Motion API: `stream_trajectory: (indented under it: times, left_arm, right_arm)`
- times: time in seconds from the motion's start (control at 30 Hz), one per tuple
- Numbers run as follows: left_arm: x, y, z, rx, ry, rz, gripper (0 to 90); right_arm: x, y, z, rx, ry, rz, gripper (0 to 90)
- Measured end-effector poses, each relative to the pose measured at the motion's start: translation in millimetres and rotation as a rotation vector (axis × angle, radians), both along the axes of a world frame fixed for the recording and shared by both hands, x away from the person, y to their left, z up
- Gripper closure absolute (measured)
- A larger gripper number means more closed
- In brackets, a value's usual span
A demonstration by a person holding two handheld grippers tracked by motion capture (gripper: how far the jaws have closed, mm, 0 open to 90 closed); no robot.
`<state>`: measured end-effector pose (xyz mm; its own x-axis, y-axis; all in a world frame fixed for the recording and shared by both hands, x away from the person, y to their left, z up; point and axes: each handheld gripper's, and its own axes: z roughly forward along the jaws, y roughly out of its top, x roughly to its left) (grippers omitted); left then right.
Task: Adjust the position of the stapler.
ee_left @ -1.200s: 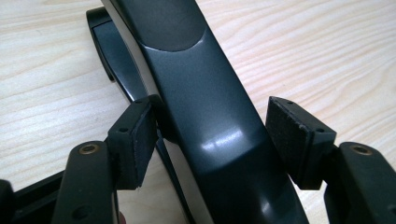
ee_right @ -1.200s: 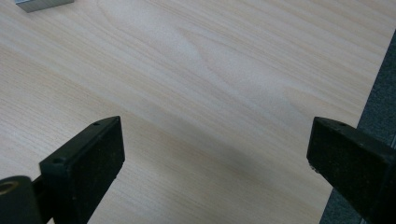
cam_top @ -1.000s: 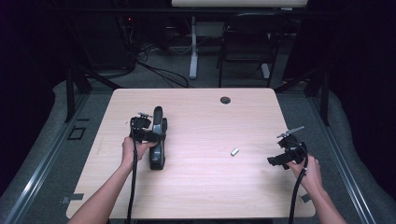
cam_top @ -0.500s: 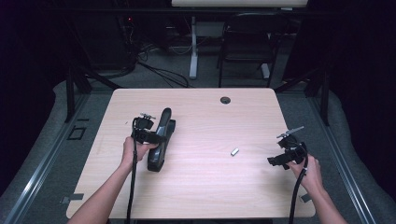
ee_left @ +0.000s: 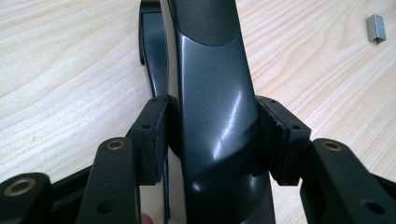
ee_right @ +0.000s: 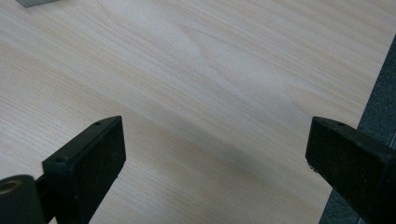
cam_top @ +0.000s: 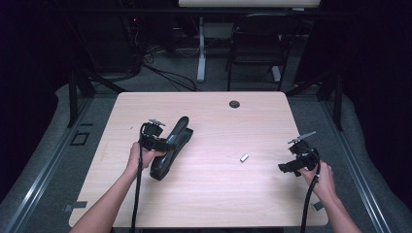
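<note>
Dark room, grey floor (cam_top: 340,121) (cables (cam_top: 165,73)), chair (cam_top: 257,43).

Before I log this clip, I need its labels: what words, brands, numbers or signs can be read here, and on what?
None can be read.
Stapler: glossy dark body, no brand or lettering to make out.
Staple block: plain metal, unmarked.
Table: bare wood grain, no sign or sticker.
Left tool and right tool: plain black pads, unmarked.

Stapler (ee_left: 212,93): you saw glossy, smooth dark grey plastic with bright highlights.
Table (ee_right: 224,70): pale wood grain, matt and smooth.
Staple block (ee_left: 376,27), upper right of frame: dull grey metal.
Left gripper (ee_left: 212,140) pads (ee_left: 152,140): matt black, slightly rough.
</note>
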<state>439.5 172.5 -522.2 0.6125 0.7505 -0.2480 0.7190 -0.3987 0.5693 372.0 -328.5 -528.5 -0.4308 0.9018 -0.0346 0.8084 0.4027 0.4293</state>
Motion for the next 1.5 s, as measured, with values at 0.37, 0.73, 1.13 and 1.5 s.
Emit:
stream_trajectory:
  times: [0.37,0.73,1.13,1.5]
  left_arm:
    - [-2.0,-2.3,0.1,0.009,-0.013,-0.089,49.4]
    - [-6.2,-7.5,0.0,0.015,-0.029,-0.207,50.0]
    - [-10.8,-15.4,2.2,0.008,-0.009,-0.243,40.1]
    - [-12.6,-43.8,8.7,0.121,-0.071,-0.162,50.3]
  right_arm:
    - [-0.1,0.0,0.2,-0.001,0.0,0.0,4.6]
    - [0.1,0.1,-0.3,-0.004,0.003,0.0,4.7]
    - [0.1,0.1,-0.3,-0.003,0.001,0.001,4.7]
    - [0.1,0.5,-0.4,-0.011,0.002,0.001,4.7]
